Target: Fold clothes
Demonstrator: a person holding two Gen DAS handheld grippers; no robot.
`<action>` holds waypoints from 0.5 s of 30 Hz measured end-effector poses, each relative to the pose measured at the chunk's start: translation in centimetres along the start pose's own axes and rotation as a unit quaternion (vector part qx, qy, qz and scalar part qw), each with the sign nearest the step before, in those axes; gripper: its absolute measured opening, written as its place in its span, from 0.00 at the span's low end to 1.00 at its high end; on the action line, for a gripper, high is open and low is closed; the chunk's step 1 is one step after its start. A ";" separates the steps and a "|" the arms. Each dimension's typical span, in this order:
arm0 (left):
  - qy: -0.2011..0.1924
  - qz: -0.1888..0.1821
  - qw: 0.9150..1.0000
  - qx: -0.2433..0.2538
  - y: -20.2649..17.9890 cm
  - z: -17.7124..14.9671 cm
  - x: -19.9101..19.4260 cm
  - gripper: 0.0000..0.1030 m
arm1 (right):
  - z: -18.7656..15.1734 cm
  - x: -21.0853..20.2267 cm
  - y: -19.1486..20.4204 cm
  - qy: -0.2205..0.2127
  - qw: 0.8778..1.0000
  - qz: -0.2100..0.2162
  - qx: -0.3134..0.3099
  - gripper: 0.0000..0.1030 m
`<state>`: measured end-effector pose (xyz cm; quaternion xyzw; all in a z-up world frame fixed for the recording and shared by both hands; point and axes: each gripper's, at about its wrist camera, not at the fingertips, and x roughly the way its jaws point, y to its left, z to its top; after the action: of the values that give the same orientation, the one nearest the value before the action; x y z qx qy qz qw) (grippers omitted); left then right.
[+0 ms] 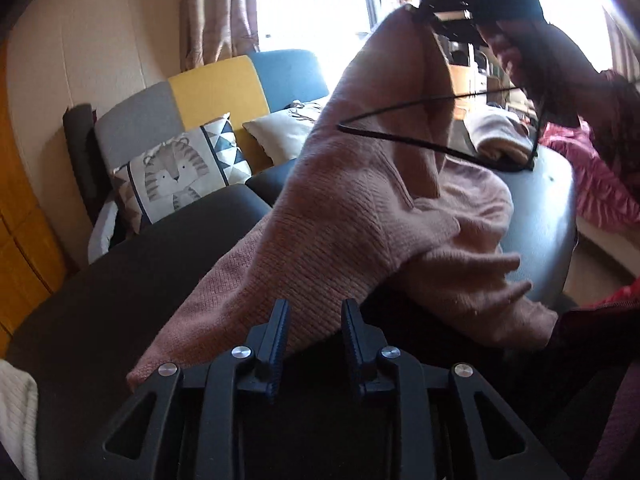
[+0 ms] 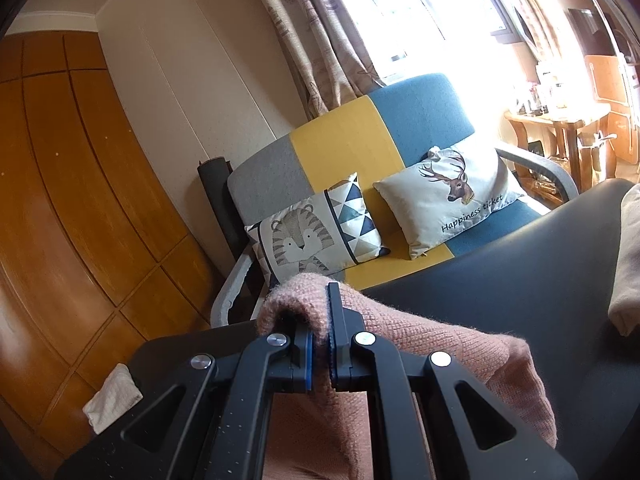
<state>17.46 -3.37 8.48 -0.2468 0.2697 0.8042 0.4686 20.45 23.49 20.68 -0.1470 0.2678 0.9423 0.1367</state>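
Pink sweater: coarse ribbed knit, fuzzy at edges. Table top: smooth dark matt surface. Wardrobe doors: glossy varnished wood. Left gripper: matt black plastic, ridged pads, shiny metal rivets.

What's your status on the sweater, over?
Right gripper shut on pink sweater, lifted high. Left gripper open, empty, by the hem. Dark table under it, nothing blocking.

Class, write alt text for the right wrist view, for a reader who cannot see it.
The right gripper is shut on a fold of a pink knit sweater above a dark table. Behind stands a grey, yellow and blue sofa with a tiger cushion and a deer cushion, beside a curtained window.
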 end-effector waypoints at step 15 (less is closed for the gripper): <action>-0.033 0.197 0.966 0.165 -6.6 -1.3 3.5 0.88 | -0.7 0.4 0.0 0.014 1.000 0.009 0.012 0.06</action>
<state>21.93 0.71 3.93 -0.0819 0.4266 0.8324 0.3441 20.20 23.17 20.02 -0.1559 0.2818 0.9383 0.1260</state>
